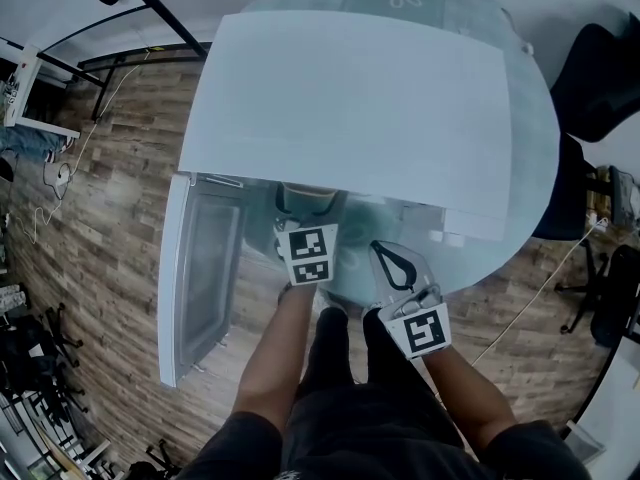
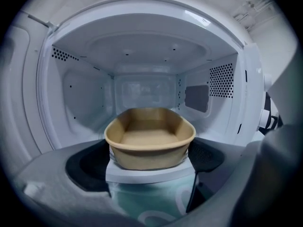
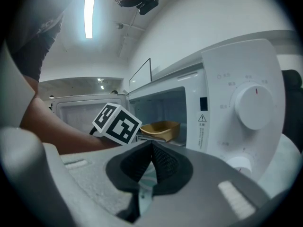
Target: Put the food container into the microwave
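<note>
While the left hand-held gripper (image 2: 147,161) is closed on the tan food container (image 2: 149,141), one dark pad pressed to each side, the container sits upright and empty at the mouth of the microwave (image 2: 142,46). Its base is over the white front sill, and most of the cavity lies beyond it; whether it rests on the sill or hangs just above it cannot be told. The right hand-held gripper (image 3: 151,152) has its jaws closed together with nothing between them, and it is held back from the opening, to the right of the left one and in front of the control panel. From there the left gripper's marker cube (image 3: 117,122) and the person's forearm (image 3: 61,131) show ahead of the container. The microwave door (image 1: 200,278) is swung wide open to the left, and a round dial (image 3: 253,107) stands on the panel at the right of the opening. The microwave stands on a round bench (image 1: 525,148) covered by a pale green cloth (image 2: 147,205) with a flower pattern. Around the bench is a wooden floor (image 1: 110,198), and a black chair (image 1: 600,68) stands at the far right.
</note>
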Available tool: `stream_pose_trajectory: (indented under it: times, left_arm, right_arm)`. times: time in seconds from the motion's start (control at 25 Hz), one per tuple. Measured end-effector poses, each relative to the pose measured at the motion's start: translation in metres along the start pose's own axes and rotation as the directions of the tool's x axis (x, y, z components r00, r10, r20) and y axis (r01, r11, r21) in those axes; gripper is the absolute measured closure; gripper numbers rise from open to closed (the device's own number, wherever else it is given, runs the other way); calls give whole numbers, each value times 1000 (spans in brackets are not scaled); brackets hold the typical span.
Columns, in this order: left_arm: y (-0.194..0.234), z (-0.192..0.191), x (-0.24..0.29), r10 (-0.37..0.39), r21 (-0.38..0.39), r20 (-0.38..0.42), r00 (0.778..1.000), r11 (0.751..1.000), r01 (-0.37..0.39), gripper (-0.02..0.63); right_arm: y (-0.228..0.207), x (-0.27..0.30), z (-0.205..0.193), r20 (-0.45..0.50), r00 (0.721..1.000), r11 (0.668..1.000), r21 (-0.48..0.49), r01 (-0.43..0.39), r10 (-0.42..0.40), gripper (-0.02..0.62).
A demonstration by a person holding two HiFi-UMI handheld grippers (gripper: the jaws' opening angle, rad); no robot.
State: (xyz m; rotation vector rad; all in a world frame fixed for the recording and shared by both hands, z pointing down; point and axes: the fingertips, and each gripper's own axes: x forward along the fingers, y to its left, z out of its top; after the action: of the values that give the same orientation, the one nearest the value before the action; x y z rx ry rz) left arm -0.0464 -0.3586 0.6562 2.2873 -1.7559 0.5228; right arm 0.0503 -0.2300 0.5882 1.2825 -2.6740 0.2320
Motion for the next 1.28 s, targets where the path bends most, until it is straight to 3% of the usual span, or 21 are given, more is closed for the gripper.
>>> stream_pose_trajectory:
  times: [0.8,1.28]
  left_arm:
    - [3,-5,-67,35,-40,61,997,999,-33,103]
    - [0,37,-144,45,-57,157,987,998,-36,258]
  right_arm:
    - [0,0,11,14,1000,1000,23,19,-19,594]
    - [19,-1,48,67,998,1000,12,-17,16,594]
